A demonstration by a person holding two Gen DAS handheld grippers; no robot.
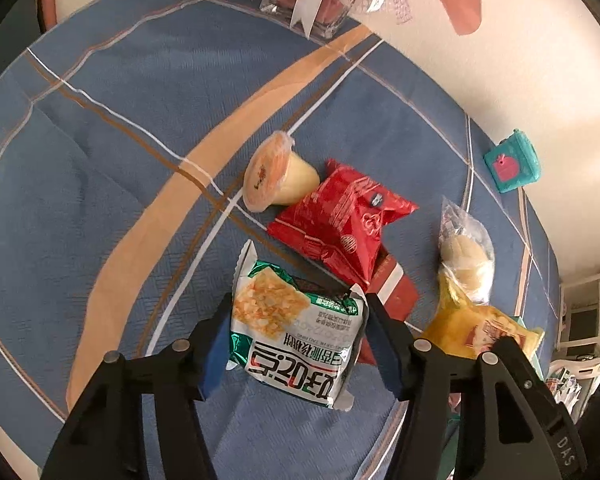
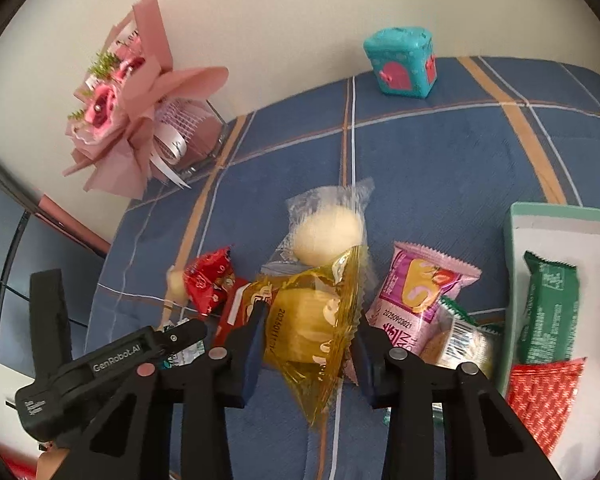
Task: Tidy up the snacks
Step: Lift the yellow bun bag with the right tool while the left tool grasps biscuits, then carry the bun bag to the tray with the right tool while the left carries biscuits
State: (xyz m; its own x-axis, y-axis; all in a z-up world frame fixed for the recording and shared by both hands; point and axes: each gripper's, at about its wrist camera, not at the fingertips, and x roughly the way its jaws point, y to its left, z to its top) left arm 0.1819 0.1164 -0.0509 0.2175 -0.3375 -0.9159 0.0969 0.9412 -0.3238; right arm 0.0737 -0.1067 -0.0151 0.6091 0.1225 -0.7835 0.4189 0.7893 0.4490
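Observation:
My left gripper is shut on a white-and-green cracker packet, held above the blue checked cloth. Beyond it lie a jelly cup on its side, a red packet and a clear bag with a pale bun. My right gripper is shut on a yellow see-through cake packet. The left gripper's body shows at the left of the right wrist view. A pink packet and the pale bun lie around it.
A green-rimmed tray at the right holds a dark green bar and a red packet. A teal box and a pink bouquet stand by the wall. The table edge runs at the left.

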